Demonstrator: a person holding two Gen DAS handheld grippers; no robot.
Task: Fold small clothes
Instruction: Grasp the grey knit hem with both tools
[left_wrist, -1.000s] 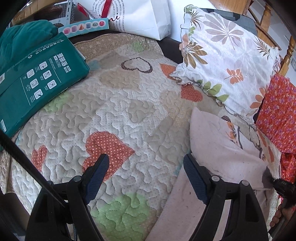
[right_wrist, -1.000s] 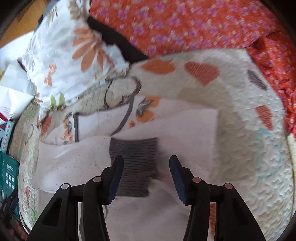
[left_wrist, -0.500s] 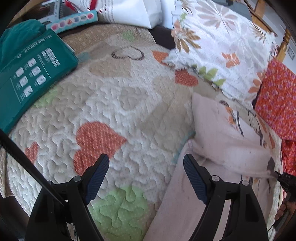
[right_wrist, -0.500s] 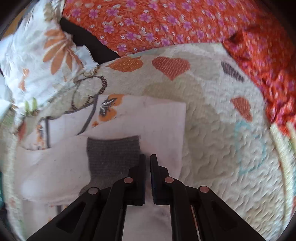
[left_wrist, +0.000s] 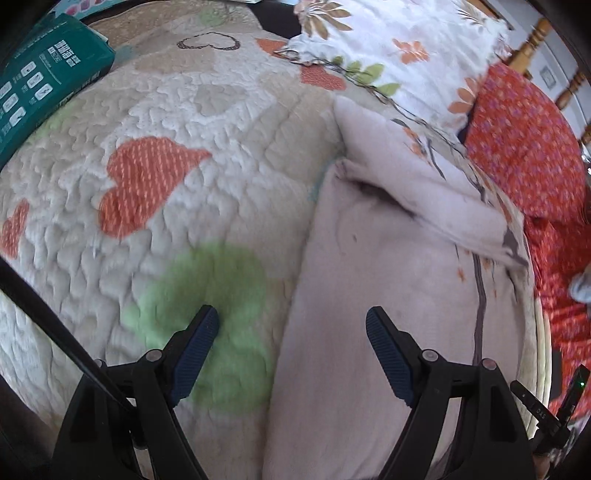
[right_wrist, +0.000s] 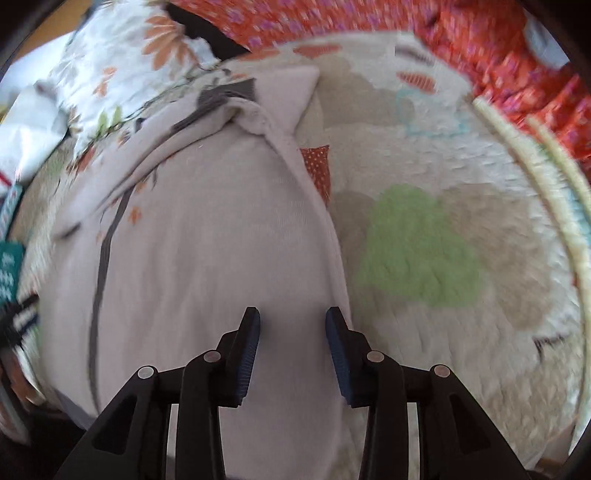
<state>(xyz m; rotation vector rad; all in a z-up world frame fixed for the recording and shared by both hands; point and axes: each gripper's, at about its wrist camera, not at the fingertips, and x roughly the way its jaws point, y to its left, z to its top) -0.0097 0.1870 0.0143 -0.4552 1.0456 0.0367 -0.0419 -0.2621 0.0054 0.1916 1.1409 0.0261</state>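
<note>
Right claw (right_wrist: 292, 334) has just been opening, released, nothing gripped, above the pale garment (right_wrist: 207, 258) on the quilt (right_wrist: 461, 314). Left claw (left_wrist: 291, 332) gapes over its left edge. Pinch 1 layer only.

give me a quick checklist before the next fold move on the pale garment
1. left gripper open, nothing between its fingers: ok.
2. right gripper clear of cloth: ok, its fingers have just been opening and nothing sits between them.
3. pale garment lying flat on the quilt: not ok, a fold is bunched up at its far end.
4. Garment's edge within reach of the left gripper: ok, it runs between the fingers.
5. Garment clear of the floral pillow: cannot tell.
6. Picture sharp enough to aim: not ok, the right wrist view is blurred.
</note>
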